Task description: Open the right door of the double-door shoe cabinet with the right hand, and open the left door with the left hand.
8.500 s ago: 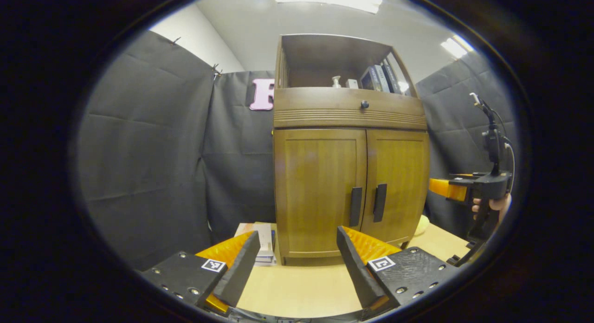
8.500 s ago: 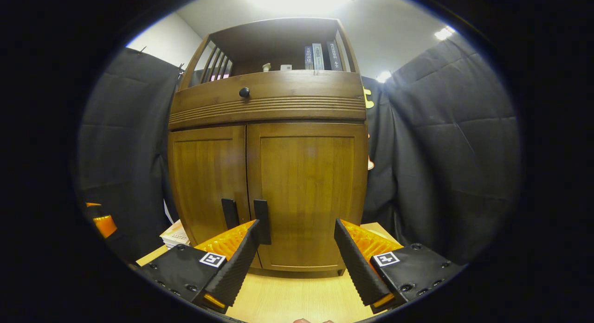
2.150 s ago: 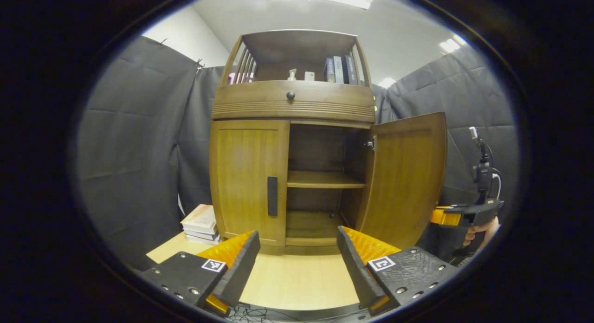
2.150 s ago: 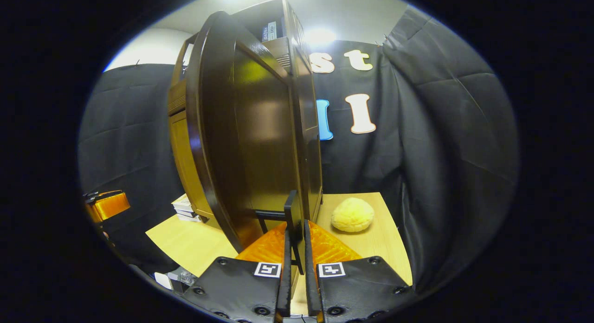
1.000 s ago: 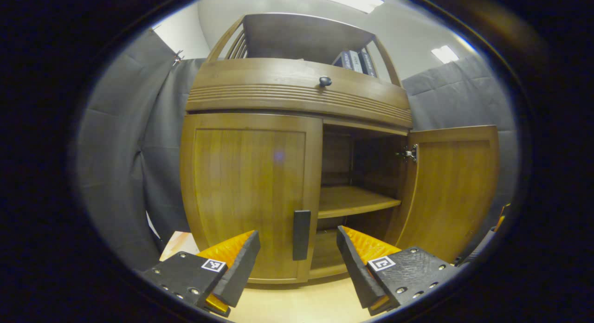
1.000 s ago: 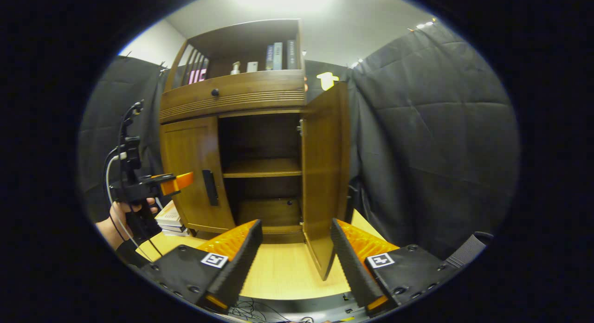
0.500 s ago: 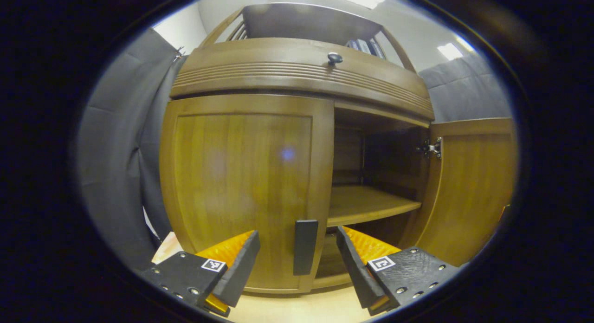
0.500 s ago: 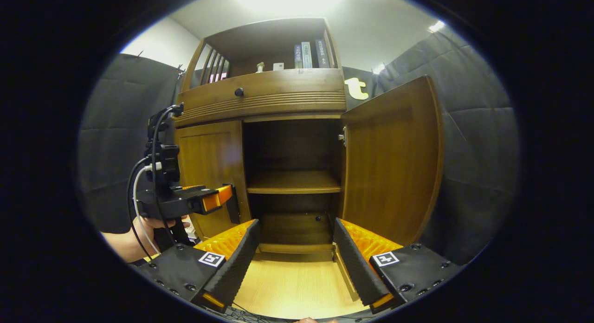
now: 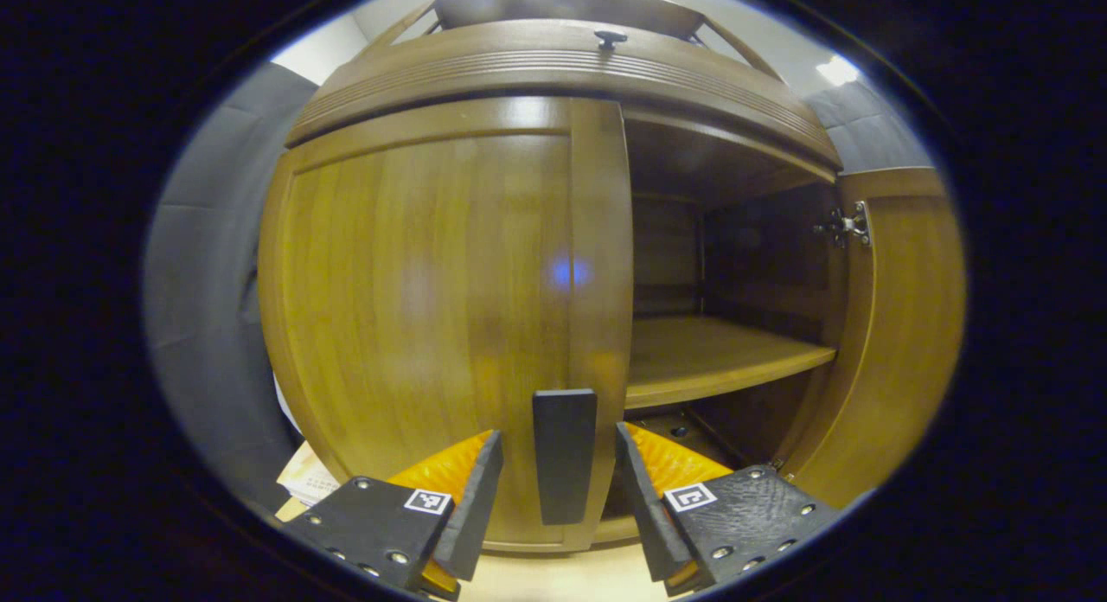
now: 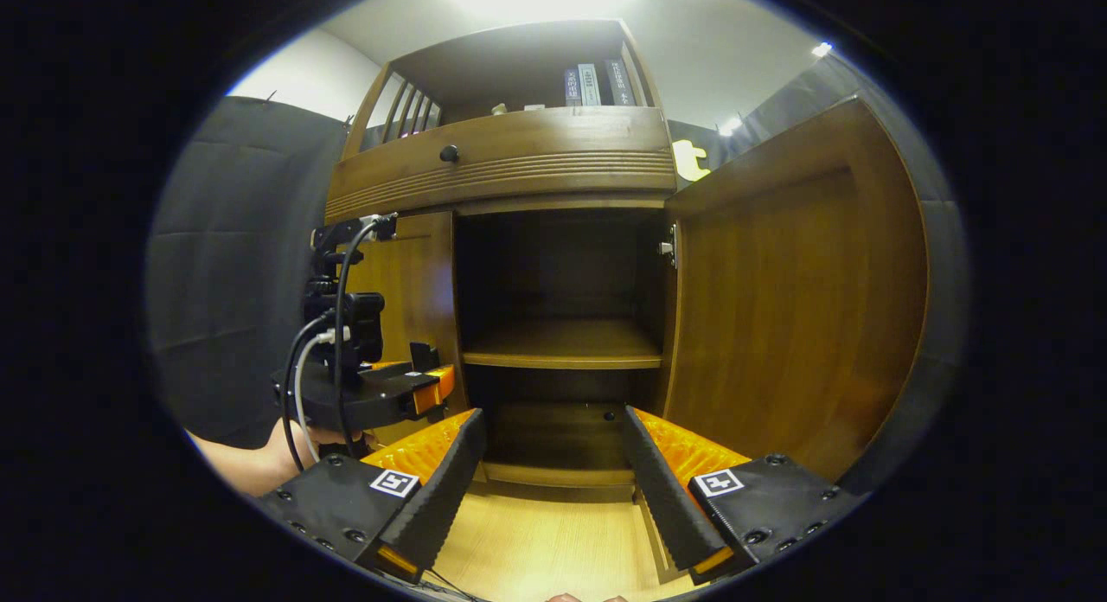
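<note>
Since a half-second ago my left gripper (image 9: 553,498) has closed in on the left door (image 9: 432,325); its upright black handle (image 9: 564,455) stands between the spread fingers, untouched. Right door (image 10: 787,325) open; right gripper (image 10: 553,489) spread, empty.

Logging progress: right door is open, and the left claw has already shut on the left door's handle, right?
Not quite. In the left gripper view the left claw is open, its fingers either side of the handle with gaps. The right door is open.
</note>
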Available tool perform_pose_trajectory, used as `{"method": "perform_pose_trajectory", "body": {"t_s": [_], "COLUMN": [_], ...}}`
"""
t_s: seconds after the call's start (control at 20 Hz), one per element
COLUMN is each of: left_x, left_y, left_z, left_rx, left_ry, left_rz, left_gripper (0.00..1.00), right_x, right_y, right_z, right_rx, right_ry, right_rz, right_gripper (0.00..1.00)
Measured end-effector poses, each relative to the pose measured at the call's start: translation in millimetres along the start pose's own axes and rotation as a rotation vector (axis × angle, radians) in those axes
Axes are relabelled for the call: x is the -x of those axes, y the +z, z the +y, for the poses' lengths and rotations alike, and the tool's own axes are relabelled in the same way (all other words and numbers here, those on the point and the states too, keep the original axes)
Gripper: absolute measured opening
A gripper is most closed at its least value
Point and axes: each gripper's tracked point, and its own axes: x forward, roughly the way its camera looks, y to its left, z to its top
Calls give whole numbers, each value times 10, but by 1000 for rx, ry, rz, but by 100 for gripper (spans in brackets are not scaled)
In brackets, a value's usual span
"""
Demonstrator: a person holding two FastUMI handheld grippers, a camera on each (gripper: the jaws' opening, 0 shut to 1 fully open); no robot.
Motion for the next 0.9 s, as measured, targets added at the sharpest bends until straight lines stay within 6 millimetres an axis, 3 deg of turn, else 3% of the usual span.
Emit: {"method": "perform_pose_trajectory", "body": {"t_s": [0.25, 0.3, 0.35, 0.7, 0.9], "left_x": [-106, 1, -68, -69, -25], "left_y": [-90, -38, -78, -75, -73], "left_z": [13, 17, 27, 30, 31], "left_rx": [63, 64, 52, 38, 43], "left_ry": [20, 33, 38, 42, 30], "left_rz": [8, -1, -1, -13, -8], "left_gripper": [34, 33, 31, 14, 19], "right_x": [-160, -180, -201, -254, -228], "right_y": [-11, -20, -20, -53, -73], "right_z": [-16, -20, -29, -51, -19], "right_rx": [-4, -2, -1, -15, -25], "right_ry": [18, 19, 21, 18, 16], "right_rz": [5, 7, 7, 12, 14], "right_gripper": [100, 100, 100, 100, 100]}}
